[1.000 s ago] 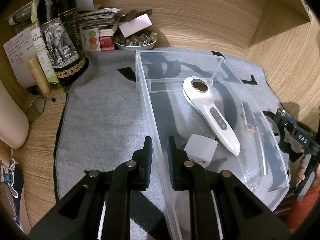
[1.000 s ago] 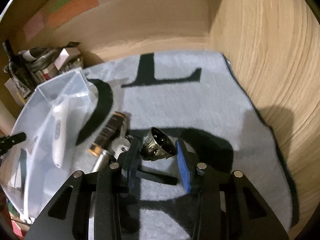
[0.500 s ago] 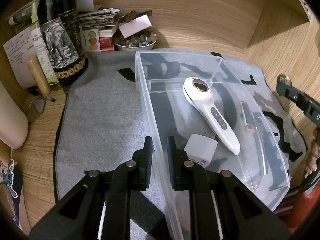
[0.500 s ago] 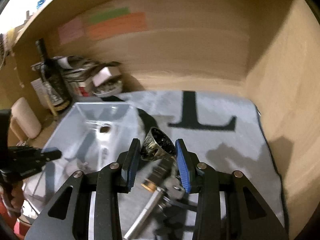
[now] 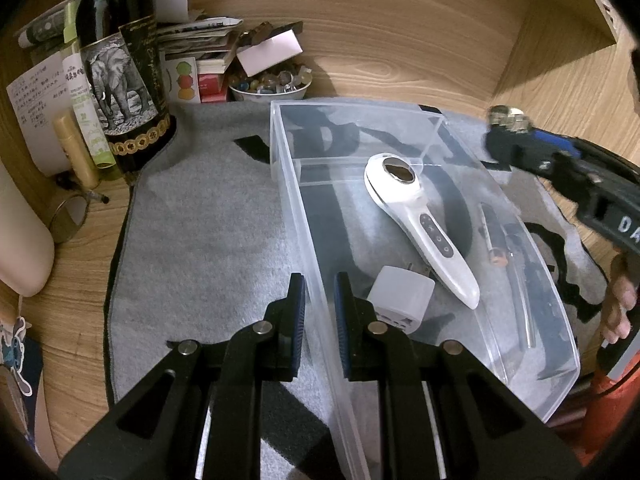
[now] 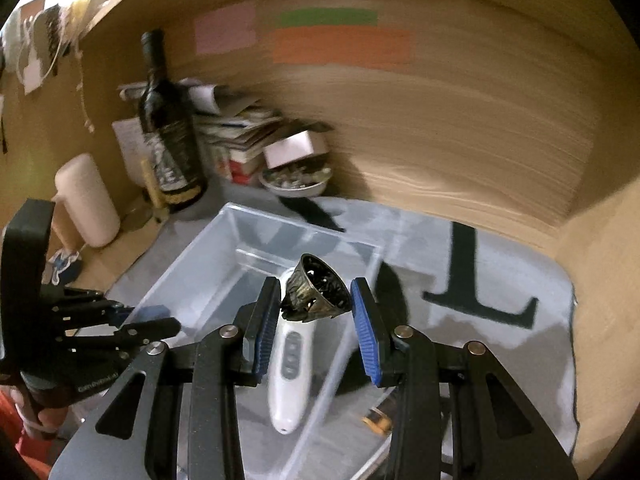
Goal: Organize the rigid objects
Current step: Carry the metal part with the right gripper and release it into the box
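Left gripper (image 5: 319,312), nearest the left wrist camera, pinches the near left wall of the clear plastic bin (image 5: 296,216), one pad outside and one inside. The bin rests on a grey mat (image 5: 200,248) that covers the wooden bench (image 5: 76,256). Inside the bin, from near to far: a white plug adapter (image 5: 400,300) just beyond the inner pad, then a white handheld device (image 5: 420,228) lying diagonally with its round head toward the far wall. Along the right wall lies a dark pen-like item (image 5: 494,232); whether it is inside or outside the wall cannot be told. Right gripper (image 6: 315,312), seen from the right wrist camera above the bin, pinches a small dark metal bell-shaped cup (image 6: 316,292) between its blue pads, the cup's open mouth facing the camera and tilted; the cup hangs in the air over the handheld device, clear of the bin floor. Beyond the bin stand a dark wine bottle (image 5: 120,72) with an elephant label, a bowl of small stones (image 5: 272,84) and a stack of papers (image 5: 200,36), all against the wooden back wall (image 5: 400,32).
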A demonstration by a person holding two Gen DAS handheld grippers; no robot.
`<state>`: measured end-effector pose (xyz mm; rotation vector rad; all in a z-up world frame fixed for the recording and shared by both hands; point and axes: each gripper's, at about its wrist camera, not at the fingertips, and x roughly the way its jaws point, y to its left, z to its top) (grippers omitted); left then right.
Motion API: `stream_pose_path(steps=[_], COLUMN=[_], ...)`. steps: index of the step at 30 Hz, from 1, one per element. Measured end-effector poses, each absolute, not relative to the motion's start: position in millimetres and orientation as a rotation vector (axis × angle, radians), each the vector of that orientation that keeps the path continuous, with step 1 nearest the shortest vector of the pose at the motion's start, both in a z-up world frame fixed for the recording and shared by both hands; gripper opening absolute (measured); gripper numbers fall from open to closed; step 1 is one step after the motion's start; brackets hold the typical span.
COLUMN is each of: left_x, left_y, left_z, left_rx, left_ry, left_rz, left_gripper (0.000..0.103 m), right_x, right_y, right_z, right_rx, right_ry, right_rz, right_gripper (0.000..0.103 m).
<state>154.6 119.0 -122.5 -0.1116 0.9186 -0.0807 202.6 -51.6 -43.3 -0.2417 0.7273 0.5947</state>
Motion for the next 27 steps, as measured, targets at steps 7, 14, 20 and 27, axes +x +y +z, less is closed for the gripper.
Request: stream_pose_path(steps=[7,14,20,27], left_x=[153,152,150,150], left_y=[118,119,119,118], left_z=[-123,-123,-123,-122], left_rx=[-0.111,-0.115,-0.112,-0.112], left_ry=[0.913,0.906,0.907,0.907], left_rz=[-0.086,-0.090,-0.091,-0.091], left_gripper=[0.015,0.015,0.015,0.015], right_x=[210,215,215,216], right_y=[-24,-8,-6,-5], right_z=[-60,-71,-71,-73], right_rx=[-0.312,-0.366,-0.373,-0.381], right_ry=[0.797,0.846,0.850,0.864], right_rz=[0.654,0.679,0.683,0.671], right_gripper=[0.033,0.033,0.033,0.044])
